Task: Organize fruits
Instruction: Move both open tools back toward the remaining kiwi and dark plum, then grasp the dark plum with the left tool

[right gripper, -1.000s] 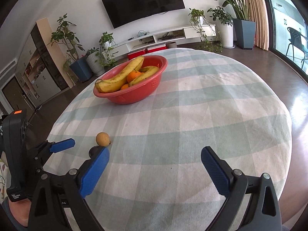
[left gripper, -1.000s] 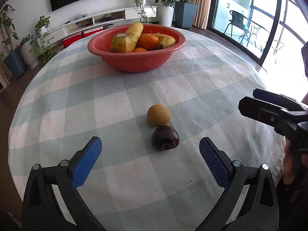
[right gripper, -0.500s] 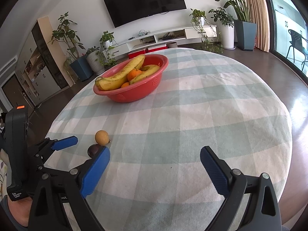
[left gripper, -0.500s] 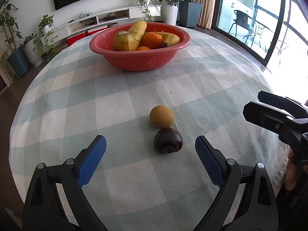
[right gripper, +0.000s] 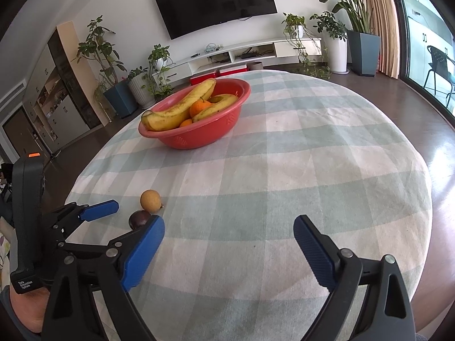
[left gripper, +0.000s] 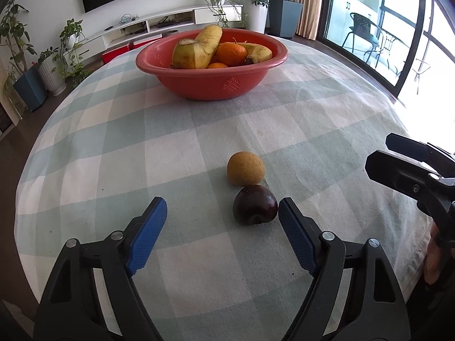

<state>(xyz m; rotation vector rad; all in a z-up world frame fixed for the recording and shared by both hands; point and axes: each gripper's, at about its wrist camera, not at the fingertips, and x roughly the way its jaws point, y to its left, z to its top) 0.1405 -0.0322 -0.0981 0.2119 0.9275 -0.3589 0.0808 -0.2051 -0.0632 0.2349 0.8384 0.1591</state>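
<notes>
The left hand-held gripper (left gripper: pixel 222 219) points down at two loose fruits on the worktop (left gripper: pixel 176 130), which has a checked cloth on it. Its jaws have just been closing in, but they are not shut yet and hold nothing. The dark plum (left gripper: pixel 255 205) sits just inside the right blue pad (left gripper: pixel 295 234), close to it. It is hard to say if they touch. The left pad is well apart from the plum.

The round tan fruit (left gripper: pixel 246 168) touches the plum on its far side. The red bowl (left gripper: pixel 210 81) stands farther back, with bananas (left gripper: pixel 203 48) and oranges (left gripper: pixel 231 54) in it.

The right hand-held gripper (right gripper: pixel 229 240) hangs wide open over bare cloth and holds nothing.

The job now looks like picking up the plum. To do it well, slide the left gripper a bit to the right so the plum sits in the middle. Then squeeze softly. A push from one side could roll the plum into the tan fruit.
</notes>
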